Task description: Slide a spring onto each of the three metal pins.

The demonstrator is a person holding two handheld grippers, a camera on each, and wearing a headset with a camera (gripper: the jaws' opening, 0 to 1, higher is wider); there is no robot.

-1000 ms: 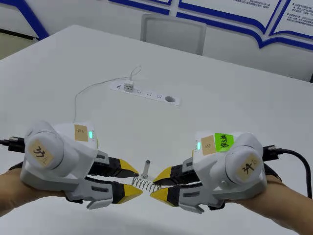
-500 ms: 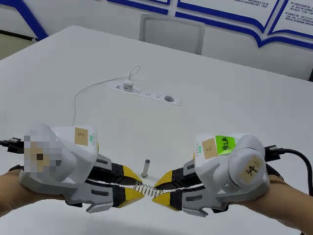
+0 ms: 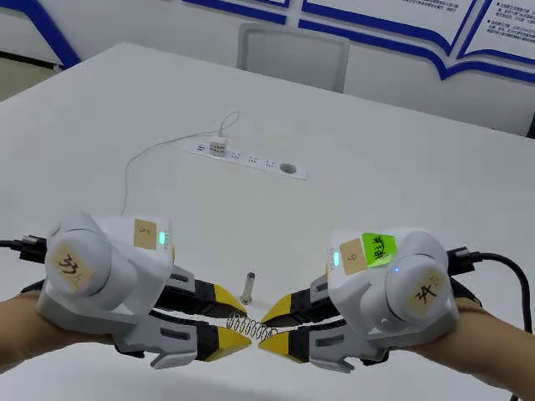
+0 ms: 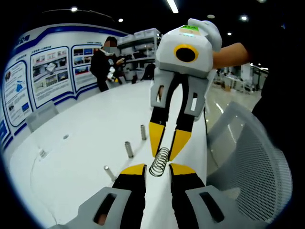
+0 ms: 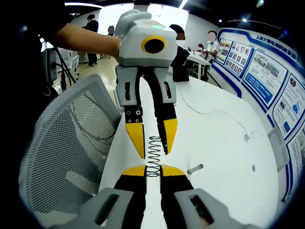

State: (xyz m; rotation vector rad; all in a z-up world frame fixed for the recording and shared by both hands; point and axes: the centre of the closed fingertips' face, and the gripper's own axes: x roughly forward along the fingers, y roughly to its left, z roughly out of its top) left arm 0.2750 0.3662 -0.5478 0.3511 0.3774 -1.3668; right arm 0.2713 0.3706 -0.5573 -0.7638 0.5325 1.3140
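Head view: low in the centre of the frame, my left gripper (image 3: 238, 322) and my right gripper (image 3: 269, 328) meet tip to tip over the white table (image 3: 376, 184). Each is closed on one end of a small coiled metal spring (image 3: 251, 327), which hangs between them. A short upright metal pin (image 3: 248, 288) stands just behind the tips, bare. A white power strip (image 3: 247, 159) lies further up the frame.

Left gripper view: at bottom centre my left gripper (image 4: 159, 171) pinches the near end of the coiled metal spring (image 4: 159, 162). The right gripper (image 4: 167, 149) comes down from the top onto the far end. Three metal pins (image 4: 128, 149) stand in a row at centre left, none carrying a spring.

Right gripper view: my right gripper (image 5: 153, 171) nips the spring (image 5: 153, 155) at bottom centre, with the left gripper (image 5: 153, 145) facing it from above. One pin (image 5: 194, 169) shows at lower right.

By my reading the first spring is not yet on. Next, one gripper should let go while the other stands the coil over a pin and lowers it, its bore centred on the pin's top.
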